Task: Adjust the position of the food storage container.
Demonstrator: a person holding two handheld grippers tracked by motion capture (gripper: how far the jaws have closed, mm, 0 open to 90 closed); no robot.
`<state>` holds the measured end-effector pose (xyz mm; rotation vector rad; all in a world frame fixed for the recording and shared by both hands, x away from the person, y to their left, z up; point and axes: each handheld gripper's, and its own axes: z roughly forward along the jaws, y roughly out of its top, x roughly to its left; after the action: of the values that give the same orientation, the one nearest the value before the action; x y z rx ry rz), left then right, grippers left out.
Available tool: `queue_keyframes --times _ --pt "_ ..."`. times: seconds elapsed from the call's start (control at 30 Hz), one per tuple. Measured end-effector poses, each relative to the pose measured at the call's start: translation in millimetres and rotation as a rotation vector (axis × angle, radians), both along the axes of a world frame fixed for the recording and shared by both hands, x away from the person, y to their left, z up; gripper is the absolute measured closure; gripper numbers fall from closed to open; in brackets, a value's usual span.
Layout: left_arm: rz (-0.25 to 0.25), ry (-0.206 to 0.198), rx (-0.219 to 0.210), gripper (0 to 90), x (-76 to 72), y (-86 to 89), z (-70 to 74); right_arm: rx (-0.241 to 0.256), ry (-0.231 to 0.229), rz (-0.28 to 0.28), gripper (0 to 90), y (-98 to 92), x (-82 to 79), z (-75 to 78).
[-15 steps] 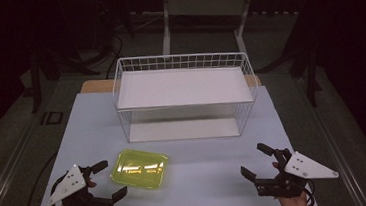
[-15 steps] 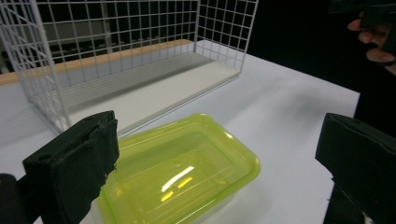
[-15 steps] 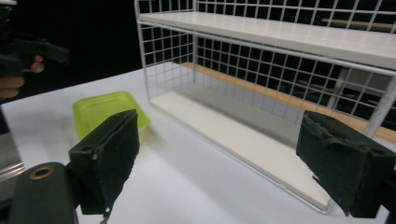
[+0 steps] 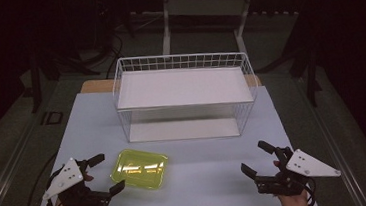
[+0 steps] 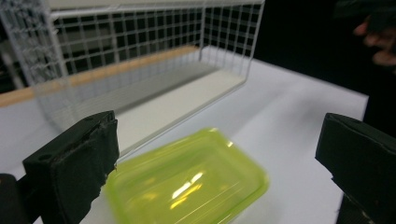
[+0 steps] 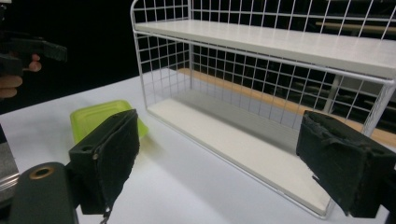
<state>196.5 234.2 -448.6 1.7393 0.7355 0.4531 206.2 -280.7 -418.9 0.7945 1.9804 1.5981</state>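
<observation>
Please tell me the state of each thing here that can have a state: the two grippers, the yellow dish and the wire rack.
Left hand-held gripper: open, holding nothing.
Right hand-held gripper: open, holding nothing.
Yellow dish: flat on table, ungripped.
Wire rack: upright, both shelves bare.

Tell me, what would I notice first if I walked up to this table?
Probably the bright yellow-green translucent plastic tray, lying flat on the pale table near the left gripper, whose jaws stand open. Behind it stands a big white wire rack with two white shelves, both bare. The right gripper waits open at the table's near right edge.
</observation>
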Motion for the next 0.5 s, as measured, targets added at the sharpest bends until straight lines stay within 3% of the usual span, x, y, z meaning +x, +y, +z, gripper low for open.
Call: queue_keyframes --times 0.23,0.27,0.33,0.47,0.5 --pt "0.063 0.033 0.044 8.1 19.2 20.1 -11.8 -0.006 0.019 0.010 13.3 1.2 1.0 -0.6" --pt "0.067 0.035 0.045 15.6 20.7 21.8 -13.5 -0.006 0.019 0.011 13.4 1.4 0.8 -0.5" --pt "0.080 0.050 0.055 19.9 25.2 25.7 -18.4 -0.006 0.018 0.010 13.4 1.6 0.7 -0.5" --pt "0.111 0.068 0.086 44.7 30.8 31.0 -26.5 -0.007 0.019 0.015 13.4 2.1 0.4 -1.0" --pt "0.129 0.082 0.107 44.7 34.0 34.4 -31.3 -0.007 0.019 0.017 13.4 2.3 0.4 -1.3"
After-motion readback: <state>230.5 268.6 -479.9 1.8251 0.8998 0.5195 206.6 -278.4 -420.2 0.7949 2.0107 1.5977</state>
